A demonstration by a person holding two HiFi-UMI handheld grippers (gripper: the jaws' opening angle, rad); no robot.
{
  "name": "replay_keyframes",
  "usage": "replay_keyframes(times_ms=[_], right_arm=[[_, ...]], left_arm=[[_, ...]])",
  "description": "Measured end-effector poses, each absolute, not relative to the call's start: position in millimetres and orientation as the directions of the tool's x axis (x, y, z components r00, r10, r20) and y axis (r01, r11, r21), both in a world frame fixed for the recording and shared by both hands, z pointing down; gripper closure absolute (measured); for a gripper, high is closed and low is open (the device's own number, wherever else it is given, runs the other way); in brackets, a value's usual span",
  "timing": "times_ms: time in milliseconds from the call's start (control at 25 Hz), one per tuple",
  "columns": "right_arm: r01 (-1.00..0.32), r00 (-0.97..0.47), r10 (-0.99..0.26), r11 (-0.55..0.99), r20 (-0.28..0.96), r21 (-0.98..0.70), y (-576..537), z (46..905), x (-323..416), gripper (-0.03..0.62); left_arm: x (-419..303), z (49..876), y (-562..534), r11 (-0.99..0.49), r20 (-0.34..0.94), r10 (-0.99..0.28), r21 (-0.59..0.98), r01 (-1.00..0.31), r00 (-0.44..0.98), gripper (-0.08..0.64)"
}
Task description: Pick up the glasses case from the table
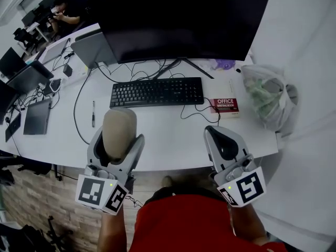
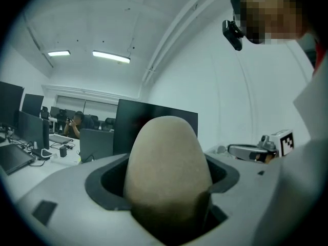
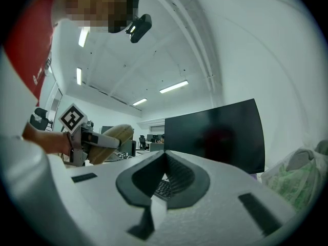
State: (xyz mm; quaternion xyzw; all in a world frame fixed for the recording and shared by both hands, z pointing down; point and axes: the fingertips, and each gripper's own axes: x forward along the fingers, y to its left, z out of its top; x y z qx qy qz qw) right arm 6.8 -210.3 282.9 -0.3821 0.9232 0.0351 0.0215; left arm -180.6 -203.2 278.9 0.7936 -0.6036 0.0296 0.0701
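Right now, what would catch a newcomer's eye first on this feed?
The beige glasses case stands out first: it is clamped in the left tool, held up above the near edge of the table. Next comes the wide dark monitor at the back, with the black keyboard in front of it. The right tool is closed on nothing, close to the red book.

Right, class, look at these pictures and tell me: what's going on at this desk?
A person at a white desk holds a hand-held gripper in each hand. The left hand-held gripper is shut on a beige glasses case, held up clear of the desk on the near side of the black keyboard. The right hand-held gripper holds nothing, with its jaws together, and is raised near the desk's front edge.
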Motion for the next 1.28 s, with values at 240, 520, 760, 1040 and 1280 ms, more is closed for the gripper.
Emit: replay_keyframes(times_ms=[240, 520, 760, 1040, 1280], right_arm=[[-0.715, -0.699, -0.71, 0.695, -0.083, 0.075, -208, 275, 9, 0.588], [-0.722, -0.692, -0.718, 0.686, -0.075, 0.091, -210, 276, 13, 0.588], [-0.727, -0.687, -0.724, 0.681, -0.067, 0.089, -210, 277, 16, 0.588], [-0.728, -0.685, -0.726, 0.679, -0.062, 0.088, -209, 278, 19, 0.588], [-0.728, -0.685, -0.726, 0.68, -0.057, 0.087, -210, 278, 17, 0.588]], left_arm=[[-182, 266, -198, -0.261, 0.106, -0.958, 0.057, -0.964, 0.266, 0.158], [-179, 268, -202, -0.267, 0.109, -0.956, 0.059, -0.962, 0.272, 0.158], [-176, 270, -206, -0.276, 0.115, -0.952, 0.064, -0.959, 0.282, 0.158], [-174, 272, -206, -0.278, 0.12, -0.951, 0.066, -0.958, 0.285, 0.158], [-176, 271, -206, -0.278, 0.123, -0.951, 0.066, -0.958, 0.284, 0.158]])
